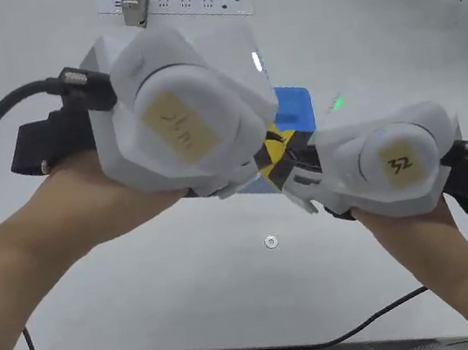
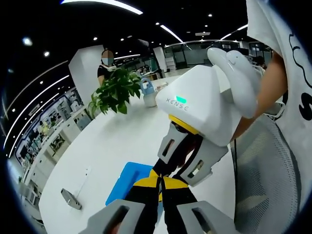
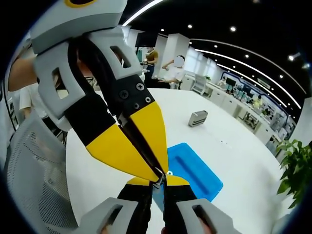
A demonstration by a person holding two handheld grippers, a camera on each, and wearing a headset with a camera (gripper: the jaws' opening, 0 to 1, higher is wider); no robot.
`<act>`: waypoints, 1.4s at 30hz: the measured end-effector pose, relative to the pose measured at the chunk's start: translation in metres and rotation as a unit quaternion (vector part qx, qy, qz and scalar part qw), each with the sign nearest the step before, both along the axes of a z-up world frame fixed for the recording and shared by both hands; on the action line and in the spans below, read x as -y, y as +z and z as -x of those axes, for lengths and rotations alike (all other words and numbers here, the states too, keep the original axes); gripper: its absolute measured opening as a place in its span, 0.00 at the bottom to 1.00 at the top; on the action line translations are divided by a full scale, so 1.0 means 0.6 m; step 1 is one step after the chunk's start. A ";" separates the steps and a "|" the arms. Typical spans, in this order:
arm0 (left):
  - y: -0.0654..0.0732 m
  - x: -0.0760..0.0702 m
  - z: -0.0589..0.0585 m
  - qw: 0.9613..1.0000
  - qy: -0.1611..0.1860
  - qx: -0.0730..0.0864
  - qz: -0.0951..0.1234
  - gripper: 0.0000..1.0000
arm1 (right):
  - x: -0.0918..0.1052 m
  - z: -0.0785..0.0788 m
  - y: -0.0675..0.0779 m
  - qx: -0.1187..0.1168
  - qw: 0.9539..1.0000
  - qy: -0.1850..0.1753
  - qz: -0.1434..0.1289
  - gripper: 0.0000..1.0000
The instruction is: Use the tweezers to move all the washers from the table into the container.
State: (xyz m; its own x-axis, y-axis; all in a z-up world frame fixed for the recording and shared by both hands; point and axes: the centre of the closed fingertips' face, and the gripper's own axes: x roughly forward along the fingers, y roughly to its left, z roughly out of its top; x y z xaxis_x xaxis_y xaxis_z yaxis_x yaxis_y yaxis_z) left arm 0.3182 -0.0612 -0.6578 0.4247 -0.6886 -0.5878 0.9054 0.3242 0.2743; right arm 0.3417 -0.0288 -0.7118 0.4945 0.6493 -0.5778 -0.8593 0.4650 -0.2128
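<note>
The left gripper [image 3: 150, 168] has its yellow jaws pressed together on the thin dark tweezers [image 3: 140, 146]. The right gripper [image 3: 159, 189] meets it tip to tip, with its jaws close around the tweezers' end, but I cannot tell whether they pinch it. Both are raised over the blue container [image 1: 294, 104]. One washer [image 1: 270, 242] lies on the worktop [image 1: 143, 276], toward its near edge and apart from the container.
</note>
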 end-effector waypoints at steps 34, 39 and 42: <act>-0.089 0.006 -0.108 1.000 0.019 -0.002 -0.016 0.00 | 0.010 -0.099 -0.084 -0.012 1.000 -0.015 0.020 0.04; -0.099 0.003 -0.110 1.000 0.020 -0.009 -0.020 0.00 | 0.008 -0.099 -0.095 -0.020 0.999 -0.014 0.023 0.04; -0.103 0.003 -0.109 0.999 0.019 -0.010 -0.024 0.00 | 0.008 -0.099 -0.099 -0.021 0.999 -0.012 0.026 0.04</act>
